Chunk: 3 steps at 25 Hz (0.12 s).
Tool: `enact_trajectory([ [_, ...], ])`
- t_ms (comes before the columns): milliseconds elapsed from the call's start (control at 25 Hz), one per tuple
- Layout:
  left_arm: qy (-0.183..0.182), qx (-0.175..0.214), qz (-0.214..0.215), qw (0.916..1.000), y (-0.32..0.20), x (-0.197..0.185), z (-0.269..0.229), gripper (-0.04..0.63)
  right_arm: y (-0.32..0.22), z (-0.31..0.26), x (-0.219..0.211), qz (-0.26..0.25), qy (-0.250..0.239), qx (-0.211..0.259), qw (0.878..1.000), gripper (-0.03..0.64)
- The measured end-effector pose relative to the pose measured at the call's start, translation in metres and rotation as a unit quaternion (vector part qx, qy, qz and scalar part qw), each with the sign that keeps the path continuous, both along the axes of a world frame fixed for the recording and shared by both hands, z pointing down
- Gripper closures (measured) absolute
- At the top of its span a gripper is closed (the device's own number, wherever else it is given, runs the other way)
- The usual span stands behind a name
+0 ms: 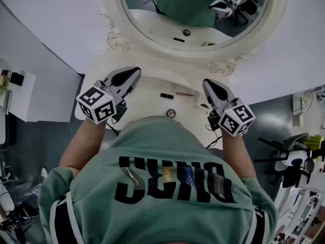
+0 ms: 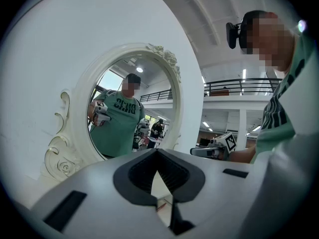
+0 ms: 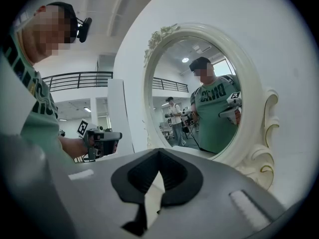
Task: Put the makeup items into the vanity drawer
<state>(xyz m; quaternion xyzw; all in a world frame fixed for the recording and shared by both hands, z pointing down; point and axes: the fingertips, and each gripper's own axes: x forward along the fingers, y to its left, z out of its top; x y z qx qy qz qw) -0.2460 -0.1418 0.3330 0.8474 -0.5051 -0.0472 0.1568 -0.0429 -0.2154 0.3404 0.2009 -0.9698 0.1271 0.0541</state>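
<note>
Makeup items (black tube (image 1: 166,95), red pencil (image 1: 185,93), round compact (image 1: 171,113)) lay on the vanity top (image 1: 147,91) between the left gripper (image 1: 134,74) and right gripper (image 1: 207,83), both clenched empty, the pencil crosswise and nearest the right.

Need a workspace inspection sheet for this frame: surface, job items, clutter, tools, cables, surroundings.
Surface: white vanity top; no open drawer in view.
Job's things: small black tube, thin pink stick and small round compact lie loose on the top, apart from each other.
Clutter: small white object beside the right tool, too small to identify.
Tools: left tool shut, empty; right tool shut, empty; one on either side of the items.
Cables: black left cable hangs under the left tool; right cable under the right tool.
Surroundings: oval mirror in an ornate white frame; grey floor; white side table at left.
</note>
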Motion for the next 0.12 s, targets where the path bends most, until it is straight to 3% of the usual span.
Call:
enact_trajectory([
  [120,0.001,-0.001,0.001,1.0000,-0.0006,0.0002,0.0000,0.591,-0.0004,-0.0001,-0.0010,-0.002,0.001,0.000,1.000,0.611],
])
